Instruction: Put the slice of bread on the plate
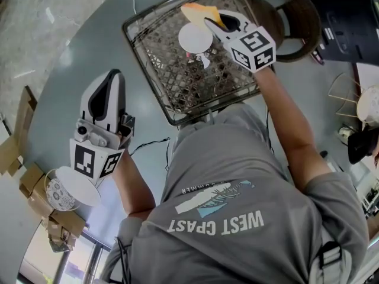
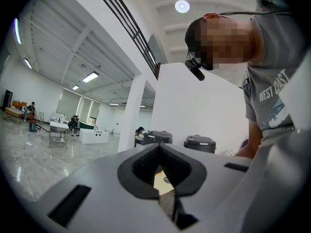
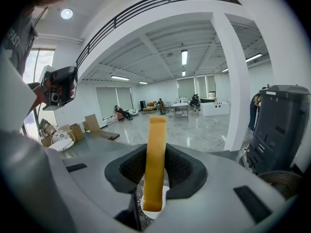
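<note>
My right gripper (image 1: 216,19) is shut on a slice of bread (image 1: 198,12), held on edge just above a small white plate (image 1: 194,38). The plate lies inside a square wire basket (image 1: 151,70) on the grey table. In the right gripper view the bread (image 3: 156,149) stands upright between the black pads, with the plate (image 3: 164,195) showing beneath its lower end. My left gripper (image 1: 112,76) hangs over the bare table left of the basket, its fingers together with nothing in them. In the left gripper view its jaws (image 2: 163,191) point level towards the basket.
A round wicker basket (image 1: 299,16) and a black appliance (image 1: 349,22) stand beyond the wire basket at the top right. Cardboard boxes (image 1: 32,179), a paper plate (image 1: 80,187) and a patterned bowl (image 1: 58,195) sit at the lower left. A thin cable (image 1: 148,145) runs across the table.
</note>
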